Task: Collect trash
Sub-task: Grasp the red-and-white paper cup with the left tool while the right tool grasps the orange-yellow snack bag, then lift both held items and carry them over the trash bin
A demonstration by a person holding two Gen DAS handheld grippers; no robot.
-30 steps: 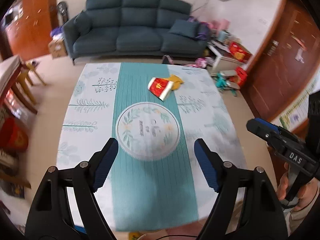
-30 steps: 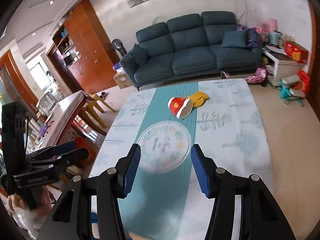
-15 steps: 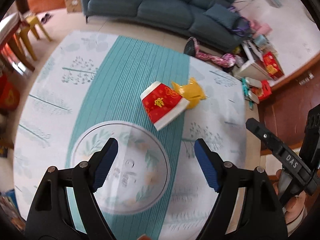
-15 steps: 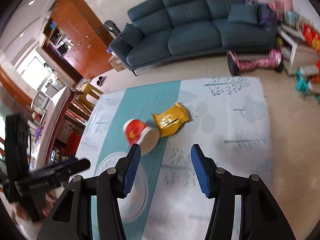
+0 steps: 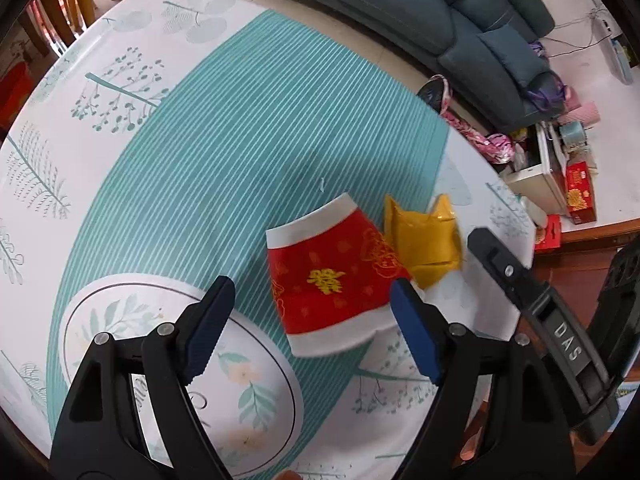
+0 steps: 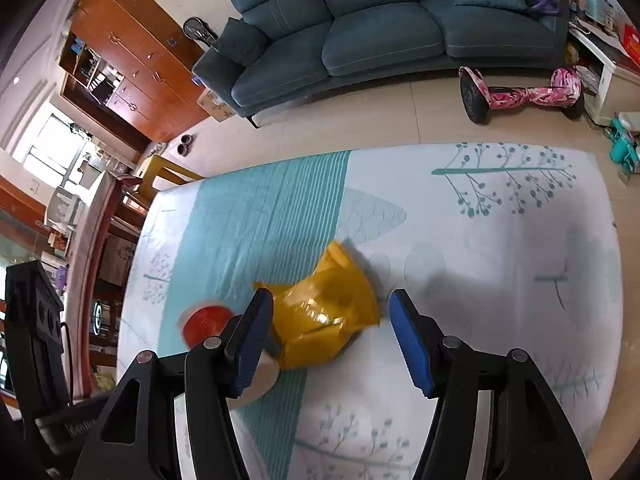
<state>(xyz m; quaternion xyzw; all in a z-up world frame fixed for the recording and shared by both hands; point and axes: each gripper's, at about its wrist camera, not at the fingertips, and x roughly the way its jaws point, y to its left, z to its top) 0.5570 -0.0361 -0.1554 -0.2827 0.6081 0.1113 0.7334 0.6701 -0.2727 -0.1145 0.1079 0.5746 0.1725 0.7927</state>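
A red paper cup (image 5: 332, 280) with white rims and gold print lies on its side on the table. A crumpled yellow wrapper (image 5: 424, 236) lies right beside it. My left gripper (image 5: 310, 330) is open, its jaws standing just short of the cup on either side. In the right wrist view my right gripper (image 6: 330, 338) is open, its jaws either side of the yellow wrapper (image 6: 326, 316), with the red cup (image 6: 204, 322) partly hidden behind the left finger. The right gripper also shows in the left wrist view (image 5: 532, 308).
The table wears a white and teal leaf-print cloth (image 5: 248, 128) with a round printed medallion (image 5: 132, 320). Beyond the far edge stand a blue sofa (image 6: 360, 36), a pink hoverboard (image 6: 524, 94) on the floor and a wooden cabinet (image 6: 132, 72).
Both grippers have moved forward and down over the table towards the cup and wrapper, which now loom large between their jaws. Both stay open.
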